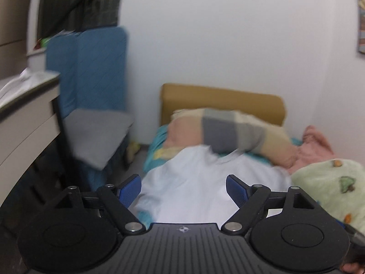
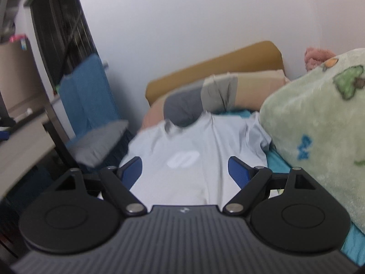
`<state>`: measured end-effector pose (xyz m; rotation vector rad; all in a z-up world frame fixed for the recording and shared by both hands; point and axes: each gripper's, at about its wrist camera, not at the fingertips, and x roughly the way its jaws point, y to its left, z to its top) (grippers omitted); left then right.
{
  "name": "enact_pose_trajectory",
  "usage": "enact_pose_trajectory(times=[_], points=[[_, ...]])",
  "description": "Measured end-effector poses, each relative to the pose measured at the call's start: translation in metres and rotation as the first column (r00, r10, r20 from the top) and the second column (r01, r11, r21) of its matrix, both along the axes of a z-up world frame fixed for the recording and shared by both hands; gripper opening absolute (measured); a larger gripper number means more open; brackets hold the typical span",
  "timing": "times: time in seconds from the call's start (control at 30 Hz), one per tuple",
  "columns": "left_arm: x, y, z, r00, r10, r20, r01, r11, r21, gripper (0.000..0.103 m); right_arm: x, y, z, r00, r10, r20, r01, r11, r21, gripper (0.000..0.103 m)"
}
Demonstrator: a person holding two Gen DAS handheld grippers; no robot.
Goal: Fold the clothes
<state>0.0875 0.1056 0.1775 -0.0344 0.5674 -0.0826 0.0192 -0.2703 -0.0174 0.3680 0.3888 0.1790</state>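
Observation:
A pale blue T-shirt (image 2: 194, 150) with a white logo lies spread flat on the bed, collar toward the pillows. In the left wrist view the same T-shirt (image 1: 198, 182) fills the space ahead. My left gripper (image 1: 183, 188) hovers over its near part, open, blue fingers (image 1: 130, 190) wide apart with nothing between them. My right gripper (image 2: 184, 171) is also open above the shirt's lower half, holding nothing. Both views are blurred.
Patchwork pillows (image 1: 230, 132) and a tan headboard (image 1: 223, 102) lie beyond the shirt. A green plush blanket (image 2: 319, 123) rises on the right, pink cloth (image 1: 317, 146) behind it. A blue-draped chair (image 1: 91, 86) with a grey cushion (image 1: 95, 134) and a desk (image 1: 25, 118) stand left.

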Motion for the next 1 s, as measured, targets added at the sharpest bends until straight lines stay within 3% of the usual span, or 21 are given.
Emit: enact_pose_trajectory(times=[0.1,0.2,0.3,0.5,0.63,0.7,0.83,1.0], points=[[0.004,-0.041,0.008,0.998,-0.048,0.046,0.048,0.999,0.01,0.085,0.001,-0.013,0.006,0.999,-0.038,0.026,0.038,0.999,0.025,0.084],[0.001,-0.084,-0.003,0.991,-0.111,0.08,0.112,0.994,-0.017,0.089,0.002,-0.025,0.012,0.996,-0.077,0.047,0.075,0.996,0.054,0.084],[-0.005,-0.121,-0.031,0.984,-0.152,0.088,0.157,0.986,-0.051,0.092,0.006,-0.034,0.011,0.994,-0.108,0.035,0.104,0.989,0.101,0.084],[-0.009,-0.168,-0.094,0.979,-0.178,0.1,0.187,0.979,-0.08,0.094,0.001,-0.031,0.006,0.994,-0.102,0.041,0.102,0.995,-0.01,0.084],[-0.013,-0.153,-0.132,0.986,-0.161,0.049,0.167,0.975,-0.149,0.097,0.01,-0.039,-0.003,0.995,-0.097,0.033,0.093,0.99,0.104,0.081],[-0.011,-0.139,-0.148,0.989,-0.147,0.024,0.149,0.976,-0.16,0.097,0.03,-0.046,-0.019,0.994,-0.109,-0.013,0.109,0.978,0.178,0.077],[-0.01,-0.115,-0.17,0.994,-0.111,0.005,0.111,0.983,-0.146,0.097,0.076,-0.061,-0.061,0.982,-0.133,-0.133,0.168,0.938,0.304,0.079],[-0.013,-0.104,-0.187,0.995,-0.052,0.079,0.059,0.995,-0.084,0.1,0.126,-0.08,-0.107,0.957,-0.191,-0.218,0.266,0.881,0.392,0.079]])
